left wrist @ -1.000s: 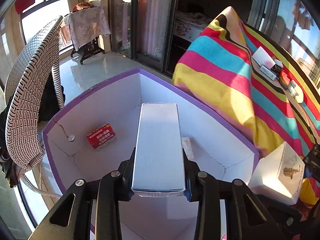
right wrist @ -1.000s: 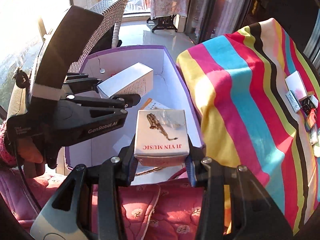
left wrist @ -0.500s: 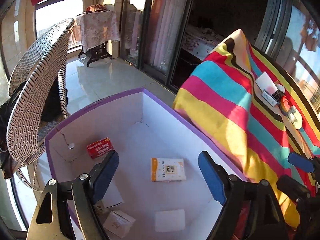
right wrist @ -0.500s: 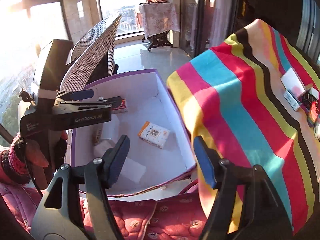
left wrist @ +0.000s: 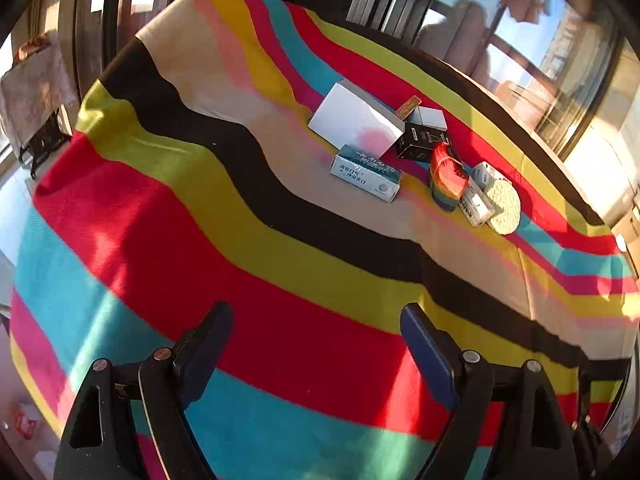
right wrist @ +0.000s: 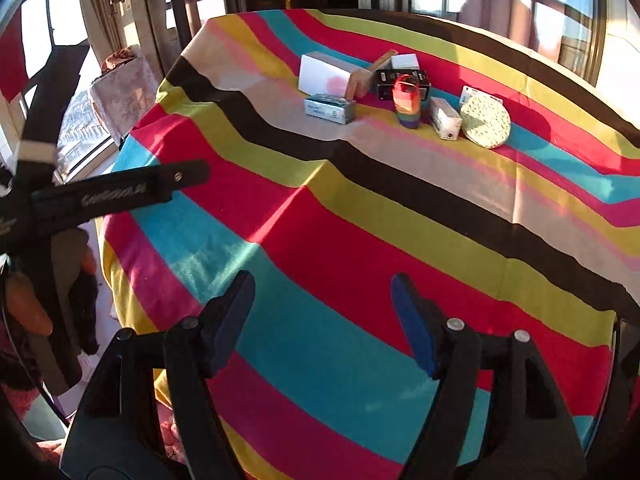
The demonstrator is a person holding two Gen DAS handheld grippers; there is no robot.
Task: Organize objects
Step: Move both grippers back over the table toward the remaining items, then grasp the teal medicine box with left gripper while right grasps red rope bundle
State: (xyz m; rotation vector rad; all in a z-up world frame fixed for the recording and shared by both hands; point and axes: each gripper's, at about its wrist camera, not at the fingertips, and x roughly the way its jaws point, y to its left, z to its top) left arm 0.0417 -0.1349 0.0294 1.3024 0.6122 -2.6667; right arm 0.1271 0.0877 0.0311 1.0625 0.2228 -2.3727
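In the left wrist view, the left hand-held gripper (left wrist: 316,324) hangs over the near side of the table (left wrist: 280,344), which is draped in a cloth of bright coloured stripes; its dark blue pads stand wide apart and hold nothing. A broad bare stretch of cloth lies between it and a cluster at the far side: a large white rectangular carton (left wrist: 356,126), a teal-and-white flat box (left wrist: 366,173) just in front of it, a black box with a white top (left wrist: 425,138), a rainbow-striped pouch (left wrist: 447,178), a small white printed box (left wrist: 476,202) and a pale speckled round pad (left wrist: 505,205).

In the right wrist view, the right hand-held gripper (right wrist: 323,312) is likewise spread wide and empty above the near stripes. The cloth drops over the table's left edge, beside the other gripper's black body. The same cluster sits well away, and bare cloth runs right toward the far rim.
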